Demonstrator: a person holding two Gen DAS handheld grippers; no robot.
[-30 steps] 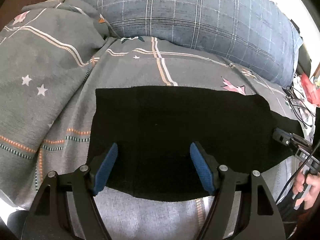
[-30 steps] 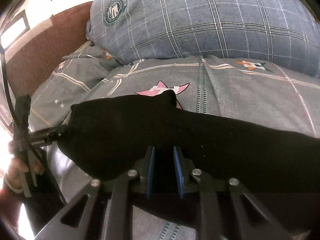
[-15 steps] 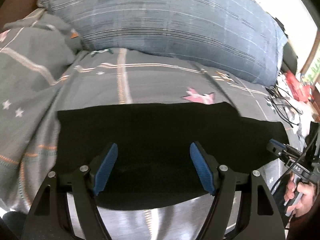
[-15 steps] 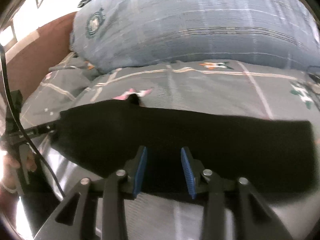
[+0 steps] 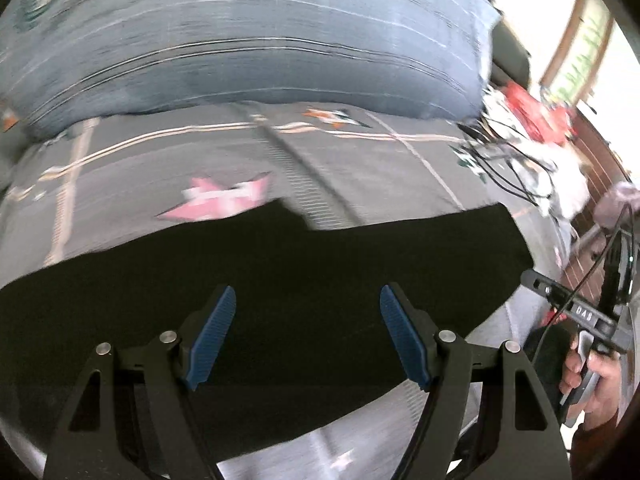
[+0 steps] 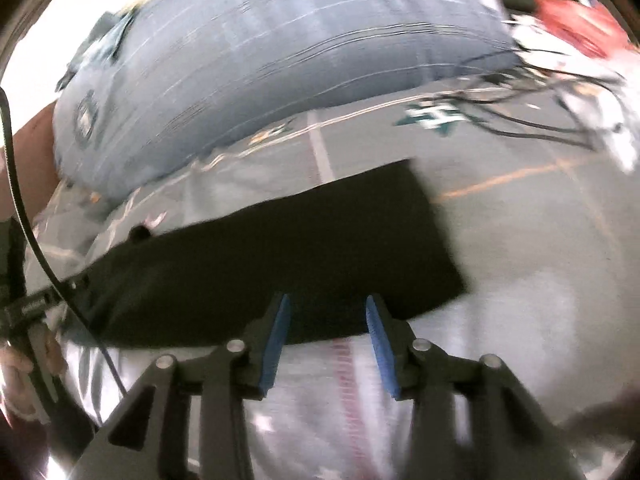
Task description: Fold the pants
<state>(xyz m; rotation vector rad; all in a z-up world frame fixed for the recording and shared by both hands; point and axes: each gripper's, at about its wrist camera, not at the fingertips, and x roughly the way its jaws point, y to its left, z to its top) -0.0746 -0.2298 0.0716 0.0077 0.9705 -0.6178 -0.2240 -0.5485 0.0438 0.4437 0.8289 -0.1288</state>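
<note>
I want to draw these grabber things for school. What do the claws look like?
Each claw, left and right, is a black frame with triangle-shaped cutouts and round silver bolts. Its two fingers carry ribbed blue pads. In the left view, the other grabber's black handle shows white letters, blurry but perhaps "DAS", and thin black cables trail from it.

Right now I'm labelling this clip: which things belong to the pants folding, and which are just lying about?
Job:
black pants
left claw
right claw

Lying about:
plaid pillow
grey bedspread
cable tangle
red item
</note>
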